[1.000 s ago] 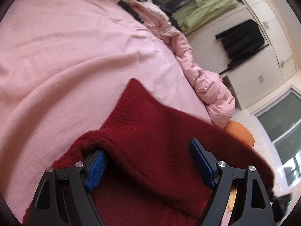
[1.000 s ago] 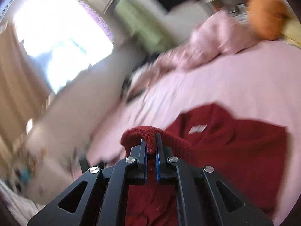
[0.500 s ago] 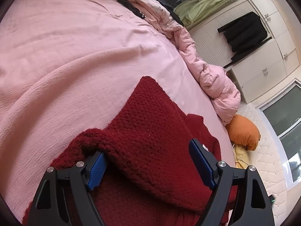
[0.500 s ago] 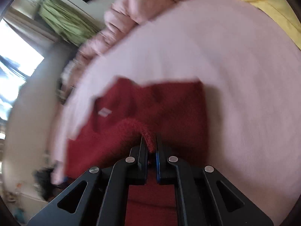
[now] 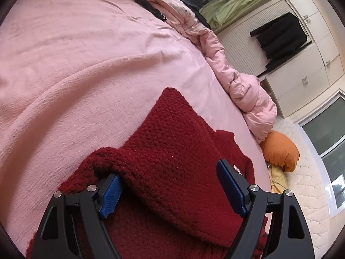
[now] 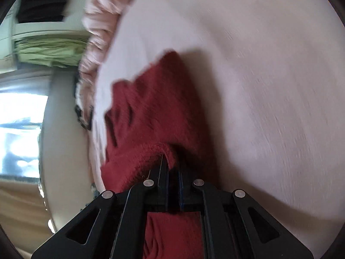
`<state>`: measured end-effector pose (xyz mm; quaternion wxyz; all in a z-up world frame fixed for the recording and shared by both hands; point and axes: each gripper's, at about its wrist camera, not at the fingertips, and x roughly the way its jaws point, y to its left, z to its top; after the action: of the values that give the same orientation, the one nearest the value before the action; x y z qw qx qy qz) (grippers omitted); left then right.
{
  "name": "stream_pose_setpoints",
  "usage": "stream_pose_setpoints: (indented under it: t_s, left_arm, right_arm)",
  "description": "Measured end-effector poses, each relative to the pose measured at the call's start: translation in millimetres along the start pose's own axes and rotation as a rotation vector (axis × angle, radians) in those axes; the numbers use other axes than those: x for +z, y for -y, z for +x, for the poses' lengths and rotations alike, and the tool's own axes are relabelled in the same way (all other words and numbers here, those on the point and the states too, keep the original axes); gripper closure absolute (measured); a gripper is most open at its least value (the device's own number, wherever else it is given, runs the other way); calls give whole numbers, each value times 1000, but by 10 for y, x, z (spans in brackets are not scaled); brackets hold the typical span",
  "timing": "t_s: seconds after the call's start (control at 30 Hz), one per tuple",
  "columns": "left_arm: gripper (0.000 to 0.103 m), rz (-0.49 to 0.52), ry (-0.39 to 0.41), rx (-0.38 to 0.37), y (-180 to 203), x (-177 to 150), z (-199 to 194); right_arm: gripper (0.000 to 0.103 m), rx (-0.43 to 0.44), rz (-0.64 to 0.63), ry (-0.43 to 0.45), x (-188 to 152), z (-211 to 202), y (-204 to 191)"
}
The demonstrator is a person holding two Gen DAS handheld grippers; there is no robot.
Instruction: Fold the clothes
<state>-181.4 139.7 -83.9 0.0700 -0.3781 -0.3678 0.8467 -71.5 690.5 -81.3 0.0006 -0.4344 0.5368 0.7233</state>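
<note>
Two grippers work one dark red knitted sweater (image 5: 172, 172), which lies on a pink bedsheet (image 5: 75, 64) near the bed's near edge. Left gripper (image 5: 172, 190): jaws spread wide, blue pads either side of a thick fold of the knit; the left pad (image 5: 111, 194) sits tucked under the rolled edge of the fold and touches it, the right pad (image 5: 229, 185) stands beside the fold's other side, contact not certain. No pinch visible, cloth simply draped between the fingers. A pointed corner of the sweater reaches out onto the sheet ahead of this gripper; a second layer with a small white label shows to its right. Right gripper (image 6: 172, 172): jaws nearly together, only a narrow slot between them, having just eased apart a touch; a rolled red edge of the sweater (image 6: 151, 118) still sits in the slot at the fingertips. This view is blurred by motion, so finer detail is lost. Along the bed's far edge, a bunched pink duvet (image 5: 248, 86), an orange cushion (image 5: 280, 151) beyond it, green cloth (image 5: 232, 6) heaped further back, and a black garment (image 5: 280, 36) hanging on white cupboards (image 5: 319, 64).
</note>
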Motion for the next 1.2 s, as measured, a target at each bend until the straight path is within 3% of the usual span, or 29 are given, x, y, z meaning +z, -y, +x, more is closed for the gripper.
stream_pose_setpoints:
  t_s: [0.07, 0.1, 0.13, 0.2, 0.27, 0.33, 0.43, 0.47, 0.5, 0.53, 0.6, 0.73, 0.77, 0.8, 0.9, 0.93, 1.03, 1.1, 1.13, 1.17, 1.2]
  left_arm:
    - [20, 3, -2, 0, -4, 5, -3]
    - [20, 4, -2, 0, -2, 4, -7]
    - [20, 3, -2, 0, -3, 2, -9]
    - [20, -1, -2, -1, -3, -2, -12]
    - [20, 0, -2, -2, -2, 1, -13]
    - [20, -3, -1, -3, -7, -3, -12]
    - [20, 0, -2, -1, -8, -2, -10]
    - [20, 4, -2, 2, -7, -5, -15]
    - [20, 3, -2, 1, -10, 1, -11]
    - [20, 3, -2, 1, -13, 0, -15]
    - [20, 2, -1, 1, -9, -5, -15]
    - [20, 16, -4, 12, 6, -17, -18]
    - [20, 21, -5, 15, 11, -23, -17]
    - [20, 25, -8, 18, 16, -28, -15]
    - [20, 38, -16, 29, 35, -43, -6]
    - [20, 42, -17, 31, 36, -44, -11]
    - [20, 56, -8, 38, 68, -44, -44]
    - [20, 84, 17, 52, 116, -46, -120]
    - [21, 95, 35, 61, 138, -47, -183]
    - [22, 98, 49, 68, 151, -49, -256]
    - [23, 93, 54, 76, 149, -52, -314]
  right_arm:
    - [81, -50, -68, 119, -26, -87, -115]
    - [71, -52, -77, 149, -47, -128, -143]
    - [68, -17, -74, 164, -57, -177, -151]
    - [65, 70, -73, 142, -142, -186, -158]
    - [53, 10, -116, 117, -279, -197, -224]
    - [52, -57, -179, 106, -361, -137, -270]
    - [52, -40, -260, 69, -451, -74, -341]
    - [53, -67, -301, 59, -472, -13, -397]
    - [71, -110, -325, 53, -482, 24, -432]
    - [97, -163, -349, 51, -473, 63, -505]
    - [97, -131, -383, 103, -508, -64, -563]
    - [97, 152, -349, 250, -550, -616, -614]
    - [97, 168, -324, 251, -513, -628, -584]
    - [97, 127, -287, 246, -481, -601, -491]
    - [97, -148, -228, 139, -445, -212, -121]
    - [98, -154, -212, 113, -460, -107, -5]
    - [97, -19, -115, 202, -492, -153, 196]
    - [97, -20, -76, 267, -522, -232, 222]
    - [89, -66, -88, 306, -553, -287, 186]
    - [86, -251, -118, 384, -619, -356, 100]
    - [86, -353, -148, 422, -664, -368, 33]
